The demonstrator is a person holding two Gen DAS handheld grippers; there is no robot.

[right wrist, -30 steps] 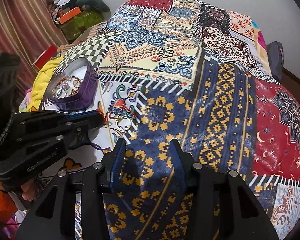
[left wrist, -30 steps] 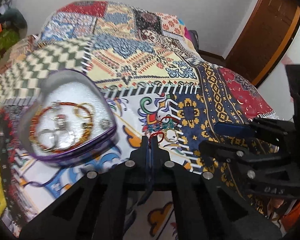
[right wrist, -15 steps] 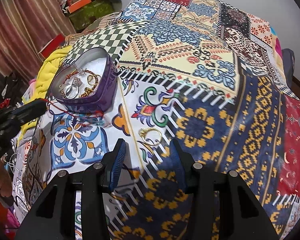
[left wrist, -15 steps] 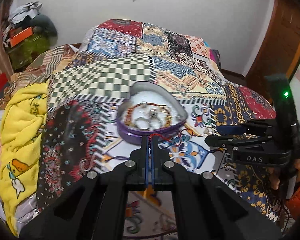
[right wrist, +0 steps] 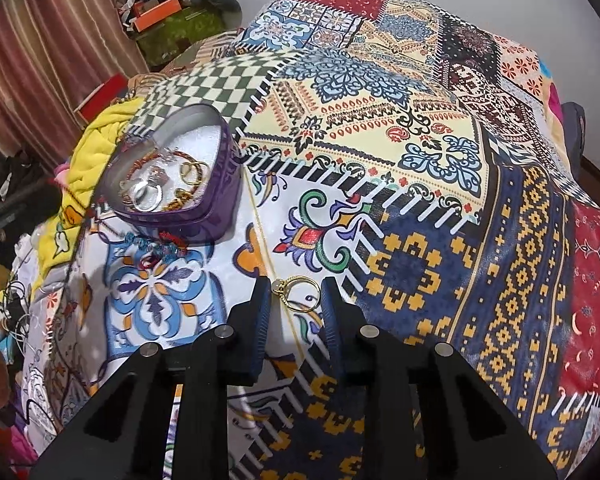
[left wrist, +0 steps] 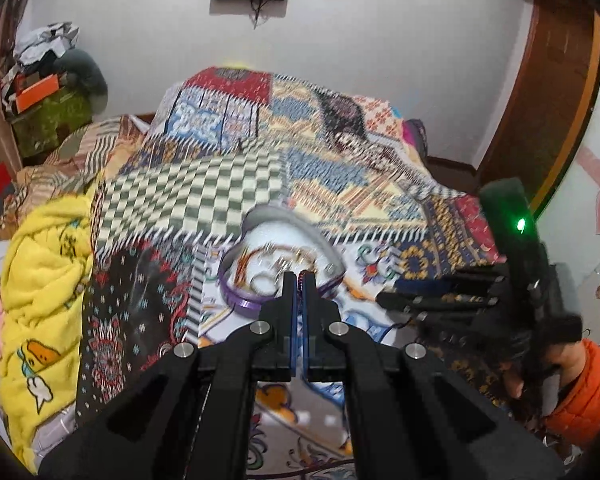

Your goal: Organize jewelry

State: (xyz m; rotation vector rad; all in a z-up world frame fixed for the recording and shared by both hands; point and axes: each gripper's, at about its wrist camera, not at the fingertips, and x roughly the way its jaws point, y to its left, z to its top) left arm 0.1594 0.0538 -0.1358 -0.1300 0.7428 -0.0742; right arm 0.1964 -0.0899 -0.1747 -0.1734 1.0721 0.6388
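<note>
A purple heart-shaped tin [right wrist: 196, 216] sits open on the patterned bedspread [right wrist: 400, 152] and holds gold bangles, rings and a red bracelet. It also shows in the left wrist view [left wrist: 240, 304]. My left gripper [left wrist: 299, 278] is shut just in front of the tin, with a red thread pinched at its tips. A red and blue thread bracelet [right wrist: 160, 242] lies on the cloth beside the tin. A gold ring [right wrist: 300, 294] lies on the cloth between the fingertips of my open right gripper [right wrist: 296, 292]. The right gripper also shows in the left wrist view [left wrist: 404, 294].
A yellow blanket [left wrist: 40, 272] lies bunched at the bed's left. Boxes and bags [left wrist: 48, 96] pile up in the far left corner. A wooden door [left wrist: 556, 92] stands at the right. The person's orange sleeve [left wrist: 584, 396] is at the lower right.
My left gripper has swung toward the tin and closed in on it, still pinching the red thread. My right gripper has moved down to the gold ring, which now lies between its fingers.
</note>
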